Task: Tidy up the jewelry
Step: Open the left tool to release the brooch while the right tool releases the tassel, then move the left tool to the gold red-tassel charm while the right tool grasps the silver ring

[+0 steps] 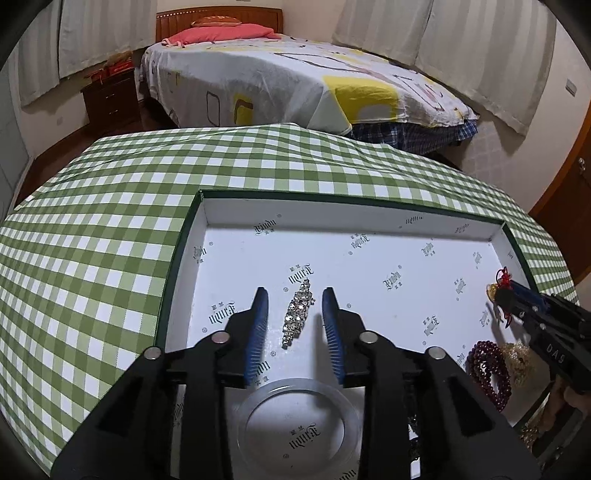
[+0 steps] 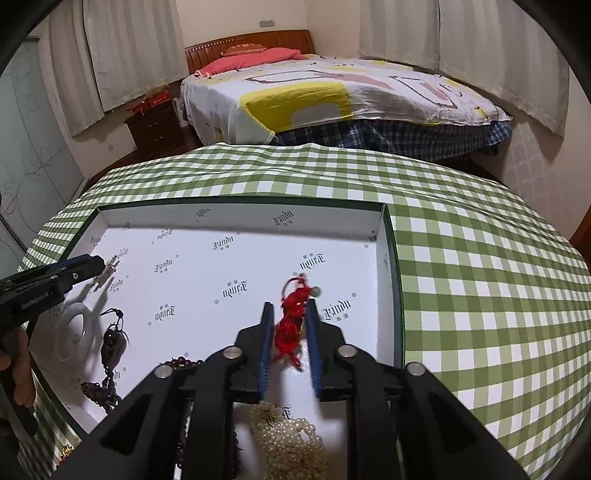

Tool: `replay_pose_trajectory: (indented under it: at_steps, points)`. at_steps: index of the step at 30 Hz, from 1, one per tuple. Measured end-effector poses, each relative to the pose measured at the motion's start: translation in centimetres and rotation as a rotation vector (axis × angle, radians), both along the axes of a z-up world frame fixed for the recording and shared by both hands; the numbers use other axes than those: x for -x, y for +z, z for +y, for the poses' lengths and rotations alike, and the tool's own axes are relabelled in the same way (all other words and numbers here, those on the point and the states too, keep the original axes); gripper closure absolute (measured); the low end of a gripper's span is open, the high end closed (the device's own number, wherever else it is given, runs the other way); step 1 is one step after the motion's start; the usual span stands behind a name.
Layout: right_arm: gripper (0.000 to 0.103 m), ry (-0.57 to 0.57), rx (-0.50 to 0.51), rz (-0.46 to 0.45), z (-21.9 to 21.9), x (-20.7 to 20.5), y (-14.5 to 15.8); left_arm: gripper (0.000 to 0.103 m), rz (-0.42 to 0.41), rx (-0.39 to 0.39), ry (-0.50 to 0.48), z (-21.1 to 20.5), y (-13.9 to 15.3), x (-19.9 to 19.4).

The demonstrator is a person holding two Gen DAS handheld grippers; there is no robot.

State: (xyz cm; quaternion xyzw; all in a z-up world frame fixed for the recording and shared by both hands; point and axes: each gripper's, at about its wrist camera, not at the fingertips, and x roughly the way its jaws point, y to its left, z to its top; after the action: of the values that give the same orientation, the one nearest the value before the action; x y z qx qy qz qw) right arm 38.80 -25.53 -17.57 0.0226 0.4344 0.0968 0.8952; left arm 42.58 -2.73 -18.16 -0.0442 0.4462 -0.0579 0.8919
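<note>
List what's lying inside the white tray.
Inside the tray: rhinestone brooch, clear bangle, dark red bead bracelet, pearl strand, red knotted charm, dark pendant on a cord. The grippers cover the near edge.

Bedroom. Surface under green-and-white check cloth. Bed behind, wooden headboard, pink pillow, white-and-yellow patterned cover over blue plaid sheet. Dark wooden nightstand left of bed. Pale curtains along cream walls.
</note>
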Motion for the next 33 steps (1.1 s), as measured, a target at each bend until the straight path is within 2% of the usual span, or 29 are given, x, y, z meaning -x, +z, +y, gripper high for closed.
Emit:
replay_pose_trajectory:
  at_steps: [5,10,14,22,26,33]
  points:
    - [0.065,-0.008,-0.006,-0.016,-0.2,0.2,0.2,0.058,-0.02,0.007,-0.001,0.4,0.4,0.7]
    - [0.063,-0.018,-0.007,-0.044,-0.5,0.5,0.8,0.054,-0.04,0.006,0.0,0.4,0.9,1.2]
    - [0.063,-0.027,-0.013,-0.08,-0.6,1.1,1.7,0.053,-0.08,0.02,0.006,0.6,1.7,2.2]
    - [0.063,-0.031,-0.016,-0.176,-0.3,3.9,4.8,0.053,-0.233,0.029,0.029,1.3,5.7,6.5]
    - [0.063,-0.032,-0.002,-0.218,0.1,6.1,6.1,0.052,-0.273,0.035,0.044,1.4,7.4,8.8]
    - [0.063,-0.032,-0.035,-0.226,0.7,9.8,6.8,0.051,-0.294,0.053,0.057,1.5,8.6,13.3]
